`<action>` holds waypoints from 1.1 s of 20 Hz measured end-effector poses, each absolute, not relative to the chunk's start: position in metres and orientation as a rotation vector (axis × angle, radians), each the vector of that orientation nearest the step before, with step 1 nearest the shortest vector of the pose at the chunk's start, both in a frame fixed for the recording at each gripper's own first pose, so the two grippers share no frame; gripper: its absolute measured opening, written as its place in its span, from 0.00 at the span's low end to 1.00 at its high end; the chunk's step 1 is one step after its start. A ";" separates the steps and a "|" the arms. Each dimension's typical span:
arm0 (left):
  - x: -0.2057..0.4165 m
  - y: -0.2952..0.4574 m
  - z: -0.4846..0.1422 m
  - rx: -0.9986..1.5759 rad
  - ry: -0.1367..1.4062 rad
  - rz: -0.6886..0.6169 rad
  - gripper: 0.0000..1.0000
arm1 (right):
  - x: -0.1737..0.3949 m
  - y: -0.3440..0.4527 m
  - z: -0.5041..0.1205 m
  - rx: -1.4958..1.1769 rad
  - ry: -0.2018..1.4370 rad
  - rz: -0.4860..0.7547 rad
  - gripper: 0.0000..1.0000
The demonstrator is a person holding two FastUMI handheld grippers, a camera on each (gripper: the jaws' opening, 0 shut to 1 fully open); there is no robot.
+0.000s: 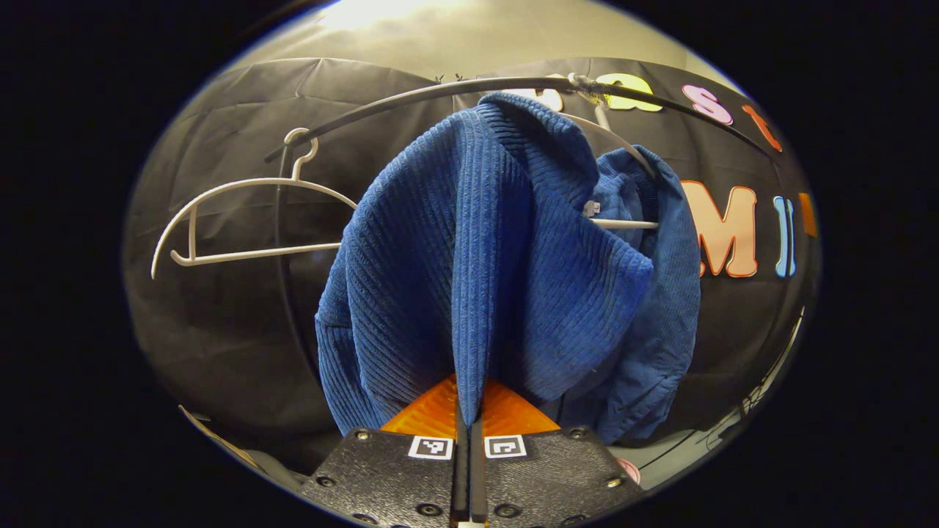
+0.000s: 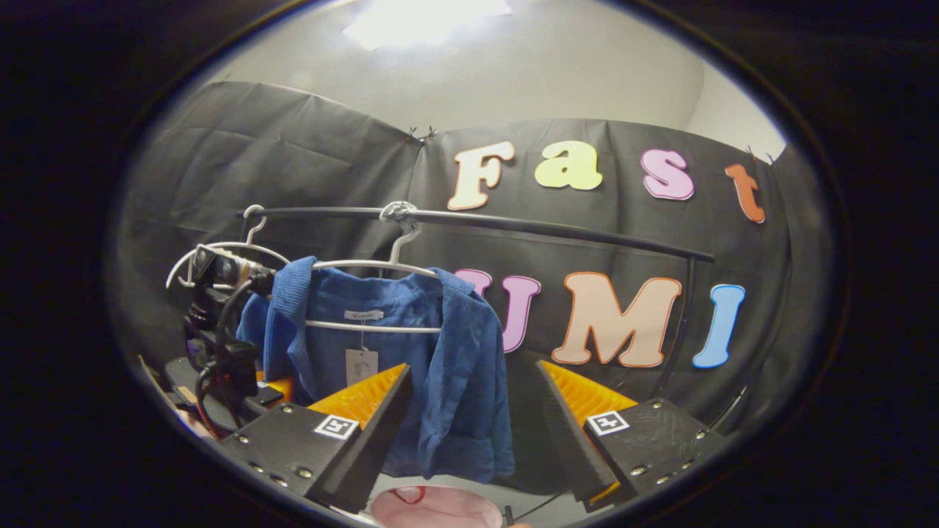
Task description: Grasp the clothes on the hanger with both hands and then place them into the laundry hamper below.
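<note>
- Left gripper (image 1: 469,411): fingers pressed together on a fold of the blue corduroy jacket (image 1: 506,264), fabric pinched between both pads; in the right gripper view it (image 2: 275,387) sits at the jacket's near edge.
- Right gripper (image 2: 473,411): fingers spread wide, nothing between them, apart from the jacket (image 2: 411,367).
- Jacket: hanging on a white hanger (image 2: 378,293) from the black rail (image 2: 513,224), partly bunched toward the left gripper; a paper tag (image 2: 361,364) dangles inside the collar.
- Empty white hanger (image 1: 235,220): on the same rail (image 1: 440,92), beside the jacket.
- Pink hamper (image 2: 436,507): rim visible directly below the jacket.
</note>
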State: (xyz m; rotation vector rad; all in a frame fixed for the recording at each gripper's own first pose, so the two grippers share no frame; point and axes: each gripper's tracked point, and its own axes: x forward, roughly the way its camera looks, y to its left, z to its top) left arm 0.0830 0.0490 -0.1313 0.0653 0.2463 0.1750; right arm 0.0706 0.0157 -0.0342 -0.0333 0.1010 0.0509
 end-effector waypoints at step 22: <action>0.034 0.078 -0.070 0.024 0.235 0.079 0.00 | 0.201 0.063 -0.145 0.014 0.225 0.070 0.95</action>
